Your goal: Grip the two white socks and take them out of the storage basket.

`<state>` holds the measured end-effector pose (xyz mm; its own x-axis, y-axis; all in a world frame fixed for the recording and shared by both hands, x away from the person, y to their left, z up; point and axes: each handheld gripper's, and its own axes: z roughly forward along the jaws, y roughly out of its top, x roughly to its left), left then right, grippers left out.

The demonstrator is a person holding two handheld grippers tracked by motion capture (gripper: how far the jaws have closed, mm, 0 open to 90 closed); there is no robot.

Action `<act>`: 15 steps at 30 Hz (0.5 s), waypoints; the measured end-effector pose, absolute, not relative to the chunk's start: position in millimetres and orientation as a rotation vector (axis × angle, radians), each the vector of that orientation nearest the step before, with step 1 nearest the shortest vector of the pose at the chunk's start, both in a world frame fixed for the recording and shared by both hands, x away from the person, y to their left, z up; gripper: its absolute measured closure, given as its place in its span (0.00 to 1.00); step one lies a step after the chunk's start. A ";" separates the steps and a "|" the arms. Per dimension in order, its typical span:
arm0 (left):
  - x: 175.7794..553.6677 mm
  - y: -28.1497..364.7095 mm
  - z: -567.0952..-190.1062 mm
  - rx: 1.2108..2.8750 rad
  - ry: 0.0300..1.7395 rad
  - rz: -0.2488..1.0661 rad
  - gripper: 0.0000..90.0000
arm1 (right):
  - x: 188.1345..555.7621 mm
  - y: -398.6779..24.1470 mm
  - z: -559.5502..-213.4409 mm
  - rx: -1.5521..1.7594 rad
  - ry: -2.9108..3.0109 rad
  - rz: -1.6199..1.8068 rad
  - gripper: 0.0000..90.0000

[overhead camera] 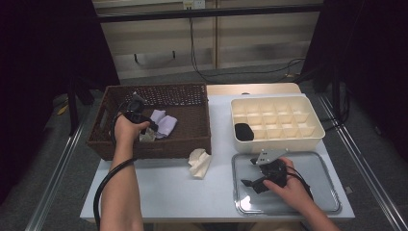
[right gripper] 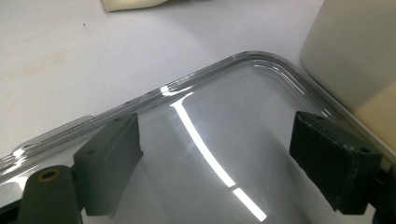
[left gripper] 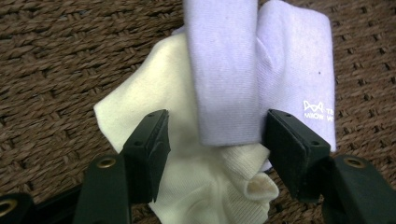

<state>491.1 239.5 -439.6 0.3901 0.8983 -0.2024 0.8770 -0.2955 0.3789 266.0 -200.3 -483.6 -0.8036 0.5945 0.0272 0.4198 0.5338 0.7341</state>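
In the left gripper view a lavender sock (left gripper: 229,70) lies folded over a cream sock (left gripper: 154,93) on the floor of the brown wicker basket (left gripper: 56,70). My left gripper (left gripper: 217,144) points down at them. Its jaws stand apart on either side of the lavender strip and its pads are not pressing. From the high view this gripper (overhead camera: 146,127) is inside the basket (overhead camera: 192,144), by the lavender sock (overhead camera: 163,122). My right gripper (overhead camera: 248,172) is open over the clear lid (overhead camera: 317,192), with nothing between its jaws (right gripper: 219,158).
Another cream sock (overhead camera: 199,162) lies on the white table just in front of the basket. A white divided box (overhead camera: 308,137) stands at the back right, with a black sock (overhead camera: 244,131) in its near-left compartment. The box wall (right gripper: 355,46) is close to the lid's corner (right gripper: 261,58).
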 end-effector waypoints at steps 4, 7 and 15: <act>491.0 238.7 -434.6 2.256 1.497 0.062 0.50 | 266.1 -200.4 -483.6 0.856 2.547 1.128 0.18; 490.6 239.1 -433.2 2.268 1.467 0.030 0.67 | 266.1 -200.4 -483.6 0.857 2.548 1.128 0.18; 487.8 244.4 -424.7 2.255 1.448 0.080 0.85 | 266.1 -200.4 -483.6 0.856 2.547 1.129 0.18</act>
<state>487.8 244.4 -424.7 0.4450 0.8745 -0.1927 0.8481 -0.3424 0.4044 266.1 -200.4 -483.6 -0.8040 0.5940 0.0279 0.4197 0.5335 0.7343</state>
